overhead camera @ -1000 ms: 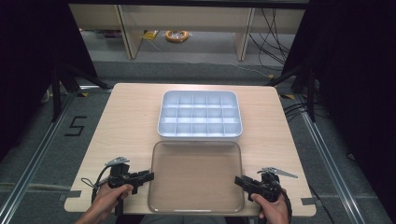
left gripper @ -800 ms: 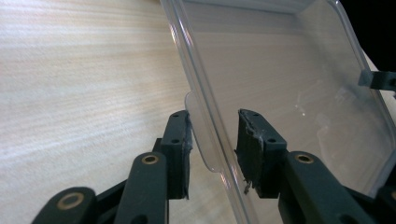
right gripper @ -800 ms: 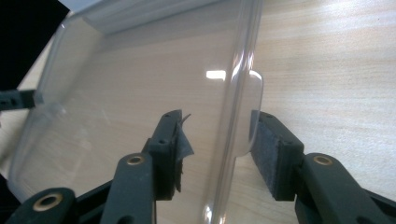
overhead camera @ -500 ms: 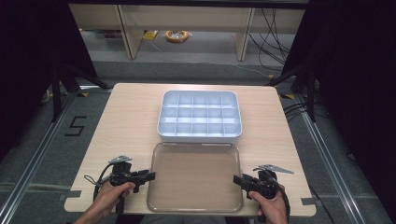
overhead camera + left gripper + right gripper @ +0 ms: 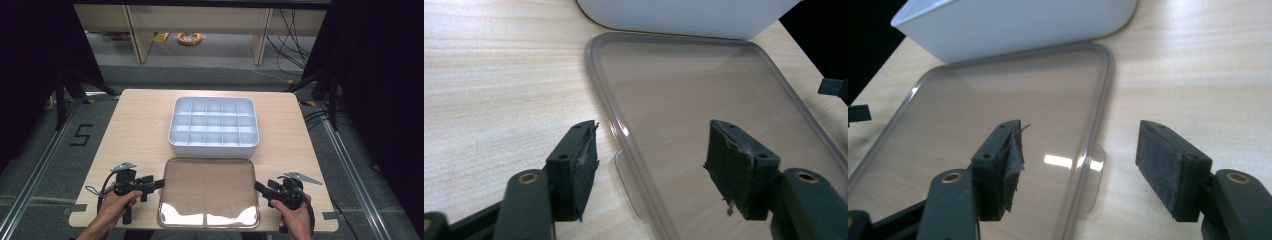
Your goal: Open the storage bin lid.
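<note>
Left gripper (image 5: 159,184): fingers (image 5: 574,170) spread, just been opening, straddling the left rim of the clear lid (image 5: 209,192) without pressing it; one finger over bare worktop (image 5: 135,130), the other over the lid's surface. A small tab on the lid's rim directly between the fingers, untouched.

Right gripper (image 5: 259,187): fingers (image 5: 1168,170) likewise spread, just been opening, straddling the lid's right rim and its small tab; frayed pad on the finger over the lid, clean pad on the finger over the wood. No contact with the lid visible.

Clear lid lying flat on the near half of the worktop, between the two grippers, rounded corners, raised rim, light glinting off its near edge. Far edge of the lid just beside, possibly touching, the white compartment tray (image 5: 214,125).

White compartment tray at mid-worktop, beyond the lid, uncovered, divided into a grid of small cells.

Hands (image 5: 116,206) gripping the handles at the near edge of the worktop, cables trailing from each gripper, grey plates on top. Beyond the worktop, a grey floor with a taped numeral on the left.
</note>
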The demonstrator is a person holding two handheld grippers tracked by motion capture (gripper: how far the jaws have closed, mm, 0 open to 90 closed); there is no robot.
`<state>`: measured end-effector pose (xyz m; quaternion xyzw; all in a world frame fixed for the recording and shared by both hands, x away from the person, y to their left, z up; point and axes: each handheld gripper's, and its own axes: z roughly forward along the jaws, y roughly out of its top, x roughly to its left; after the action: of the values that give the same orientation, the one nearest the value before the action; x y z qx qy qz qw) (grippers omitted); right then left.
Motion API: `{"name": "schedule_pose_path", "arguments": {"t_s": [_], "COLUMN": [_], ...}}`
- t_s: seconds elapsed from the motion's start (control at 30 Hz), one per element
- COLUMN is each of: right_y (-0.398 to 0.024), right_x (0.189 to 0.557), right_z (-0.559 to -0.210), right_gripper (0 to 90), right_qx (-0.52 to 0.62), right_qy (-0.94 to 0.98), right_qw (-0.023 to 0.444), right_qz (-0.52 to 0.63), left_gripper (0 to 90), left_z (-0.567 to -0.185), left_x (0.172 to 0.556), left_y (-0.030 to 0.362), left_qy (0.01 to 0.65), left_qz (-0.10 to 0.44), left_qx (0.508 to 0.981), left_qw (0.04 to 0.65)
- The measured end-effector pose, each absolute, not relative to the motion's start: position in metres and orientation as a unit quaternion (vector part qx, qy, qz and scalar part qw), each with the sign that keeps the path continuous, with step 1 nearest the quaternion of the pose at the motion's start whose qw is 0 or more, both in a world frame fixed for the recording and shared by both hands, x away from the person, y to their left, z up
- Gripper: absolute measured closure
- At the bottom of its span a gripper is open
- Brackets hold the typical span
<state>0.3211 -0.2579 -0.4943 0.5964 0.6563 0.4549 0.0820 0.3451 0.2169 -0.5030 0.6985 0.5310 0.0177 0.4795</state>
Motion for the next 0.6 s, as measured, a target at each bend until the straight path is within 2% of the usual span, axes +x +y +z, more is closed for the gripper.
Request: {"name": "schedule_pose_path", "arguments": {"t_s": [0.1, 0.23, 0.27, 0.3, 0.33, 0.4, 0.43, 0.5, 0.6], "right_y": [-0.260, -0.256, -0.259, -0.256, -0.259, -0.256, -0.260, -0.258, -0.259], "right_x": [0.323, 0.320, 0.321, 0.319, 0.321, 0.317, 0.320, 0.317, 0.316], "right_z": [-0.493, -0.488, -0.489, -0.486, -0.488, -0.484, -0.486, -0.484, -0.484], "right_gripper": [33.0, 30.9, 30.7, 30.2, 29.5, 28.8, 28.2, 27.7, 27.6], "right_qx": [0.580, 0.589, 0.574, 0.587, 0.566, 0.579, 0.560, 0.570, 0.562], "right_qy": [0.664, 0.659, 0.666, 0.655, 0.668, 0.655, 0.668, 0.663, 0.665], "right_qw": [0.103, 0.095, 0.118, 0.105, 0.125, 0.111, 0.129, 0.120, 0.134], "right_qz": [0.461, 0.458, 0.461, 0.464, 0.467, 0.472, 0.474, 0.470, 0.473], "left_gripper": [31.6, 28.9, 28.2, 27.7, 27.3, 26.8, 26.1, 25.4, 24.7], "left_z": [-0.500, -0.498, -0.498, -0.498, -0.498, -0.498, -0.498, -0.498, -0.498], "left_x": [0.345, 0.343, 0.343, 0.343, 0.342, 0.341, 0.341, 0.341, 0.339], "left_y": [0.216, 0.215, 0.215, 0.215, 0.214, 0.214, 0.214, 0.213, 0.213], "left_qy": [0.520, 0.511, 0.508, 0.507, 0.503, 0.499, 0.498, 0.497, 0.494], "left_qz": [0.029, 0.042, 0.040, 0.038, 0.041, 0.045, 0.046, 0.047, 0.053], "left_qx": [0.703, 0.708, 0.707, 0.709, 0.711, 0.715, 0.716, 0.718, 0.721], "left_qw": [0.484, 0.486, 0.490, 0.488, 0.489, 0.488, 0.487, 0.485, 0.483]}}
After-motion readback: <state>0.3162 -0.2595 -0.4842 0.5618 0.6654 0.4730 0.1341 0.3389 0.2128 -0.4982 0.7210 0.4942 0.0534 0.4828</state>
